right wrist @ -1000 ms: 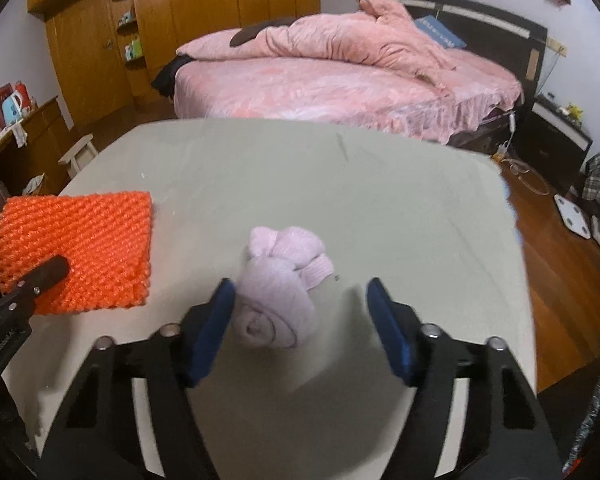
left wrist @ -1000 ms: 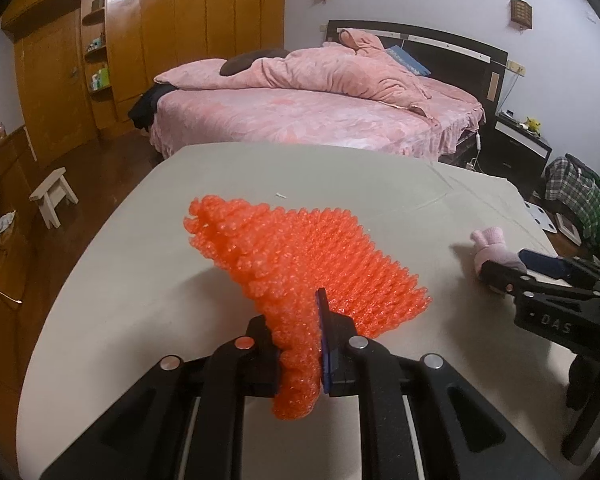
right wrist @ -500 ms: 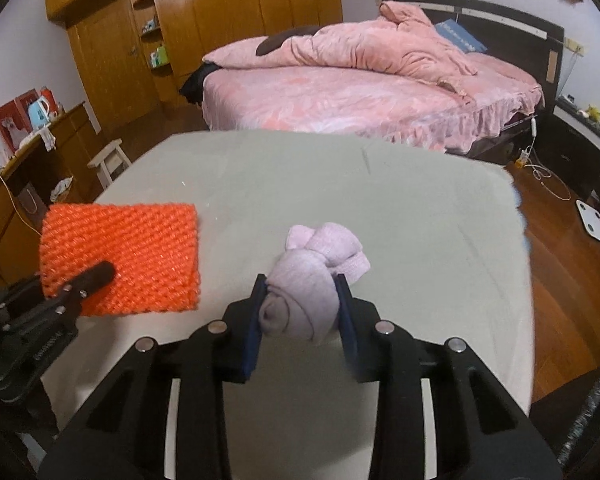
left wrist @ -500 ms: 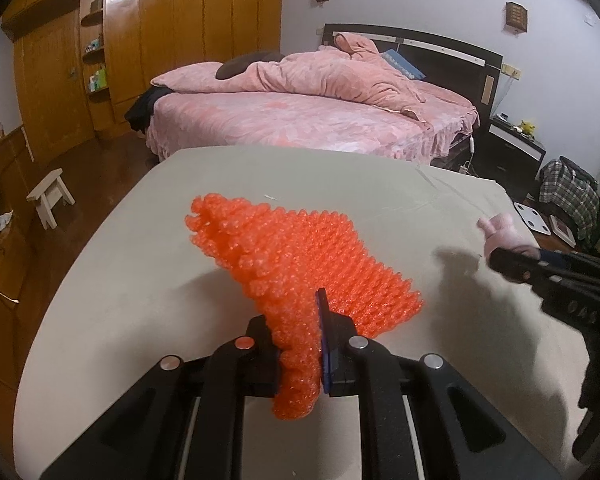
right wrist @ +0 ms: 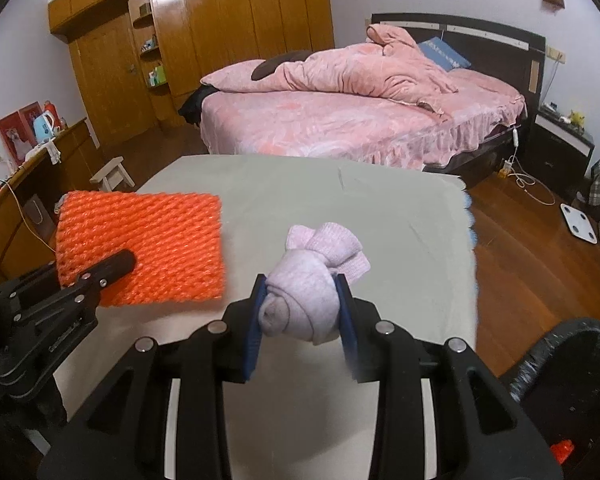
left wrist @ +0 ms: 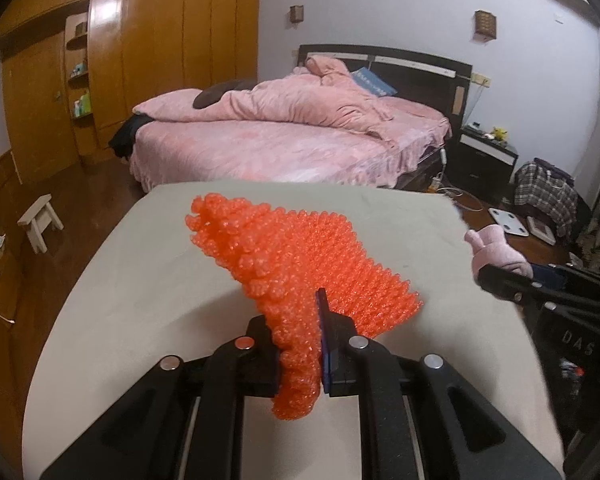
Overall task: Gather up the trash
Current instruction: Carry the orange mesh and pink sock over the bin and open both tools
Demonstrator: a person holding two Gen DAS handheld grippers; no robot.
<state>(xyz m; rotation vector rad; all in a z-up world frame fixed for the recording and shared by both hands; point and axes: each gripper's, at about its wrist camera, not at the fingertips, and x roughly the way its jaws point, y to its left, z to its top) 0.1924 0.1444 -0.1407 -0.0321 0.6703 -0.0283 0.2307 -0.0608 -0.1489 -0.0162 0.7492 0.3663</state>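
Two claws carry trash clear of the cloth-covered counter (right wrist: 380, 208). The left claw (left wrist: 300, 360), at lower centre of the left wrist view, is clamped on one corner of an orange bubble-wrap sheet (left wrist: 300, 264), which fans out stiffly toward the middle of the frame, apparently free of the cloth beneath. The right claw (right wrist: 300, 316), at lower centre of the right wrist view, has just been closing and now pinches a rolled pale-pink sock (right wrist: 316, 276) between its blue pads (right wrist: 256, 332); the sock's cuff pokes up past the pads.

A black bin lined with a bag (right wrist: 572, 384) shows at the lower right of the right wrist view, beside the counter's edge, with something orange already inside; it is the likely destination.

To do this carry well, both grips should be kept firm until each load is over the bin's mouth. The bubble wrap is held only by a corner, so it may swing or brush the rim; leading with the loose end pointing down should help. The sock is soft and squashed, and could slip if the pads loosen before it is over the bin.
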